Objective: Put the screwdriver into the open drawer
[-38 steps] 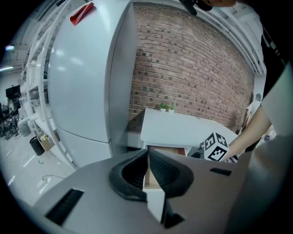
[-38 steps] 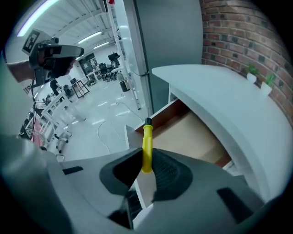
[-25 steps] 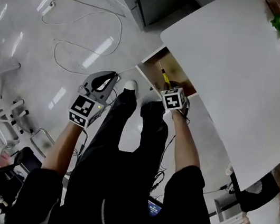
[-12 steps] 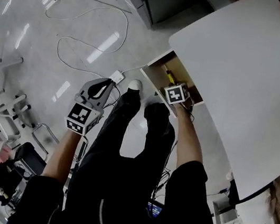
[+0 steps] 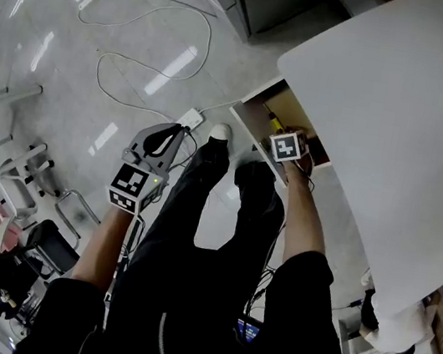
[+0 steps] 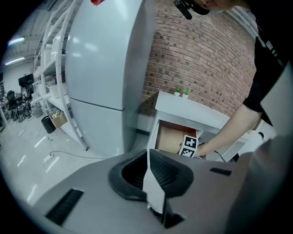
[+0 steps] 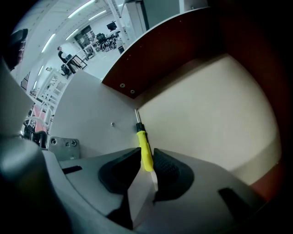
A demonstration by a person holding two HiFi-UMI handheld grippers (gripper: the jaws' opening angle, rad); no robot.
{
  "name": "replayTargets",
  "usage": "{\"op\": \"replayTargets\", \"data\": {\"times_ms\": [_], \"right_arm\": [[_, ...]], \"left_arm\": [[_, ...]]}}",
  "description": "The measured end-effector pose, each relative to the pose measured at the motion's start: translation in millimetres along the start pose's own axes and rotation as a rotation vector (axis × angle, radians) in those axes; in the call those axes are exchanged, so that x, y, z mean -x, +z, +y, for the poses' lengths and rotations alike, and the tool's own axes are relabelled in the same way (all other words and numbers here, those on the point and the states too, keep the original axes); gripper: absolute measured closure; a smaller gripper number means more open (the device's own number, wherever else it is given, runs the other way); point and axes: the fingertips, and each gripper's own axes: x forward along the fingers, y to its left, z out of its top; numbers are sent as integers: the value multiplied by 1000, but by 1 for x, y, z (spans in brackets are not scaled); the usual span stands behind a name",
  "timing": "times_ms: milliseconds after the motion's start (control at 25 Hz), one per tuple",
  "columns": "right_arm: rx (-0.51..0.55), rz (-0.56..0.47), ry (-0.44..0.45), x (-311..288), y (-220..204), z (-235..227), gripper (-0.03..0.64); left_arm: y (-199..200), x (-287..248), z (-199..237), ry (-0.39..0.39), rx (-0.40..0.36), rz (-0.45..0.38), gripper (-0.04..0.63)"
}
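Note:
The yellow-handled screwdriver (image 7: 144,148) lies inside the open drawer (image 7: 206,119), its metal tip in the corner against the grey side wall. My right gripper (image 7: 146,167) points steeply down into the drawer. Its jaws have just been opening, and the handle's end sits loose between them. In the head view the right gripper (image 5: 285,136) reaches into the drawer (image 5: 259,111) under the white desk, with the screwdriver (image 5: 275,125) just beyond it. My left gripper (image 5: 181,129) hangs over the floor to the left, shut and empty. In its own view the left gripper (image 6: 147,157) faces the drawer (image 6: 171,137).
The white desk top (image 5: 388,99) overhangs the drawer. A tall grey cabinet (image 6: 105,68) stands left of the desk. White cables (image 5: 136,81) and a power strip (image 5: 191,116) lie on the floor. The person's legs and shoes (image 5: 221,133) stand between the two grippers.
My right gripper has gone down deeper into the drawer with the screwdriver. The left gripper has sunk a little beside the legs.

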Motion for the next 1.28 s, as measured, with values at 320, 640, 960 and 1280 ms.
{"op": "replayTargets", "data": {"times_ms": [320,640,960,1280], "right_arm": [[-92,-106,-30,43,12,5,563],[-220,-252,-37,116,7,30,607],[-352,-479,-104,214,20,34,607],[-449,-659,-220,319,17,22,607]], "left_arm": [[21,-1,-9,-41,-17,-28,560],[66,3,-36,-136,-74,-59,560],[124,-1,-69,-252,-171,-131,560],[169,8,-99,-332,-247,-191,560]]}}
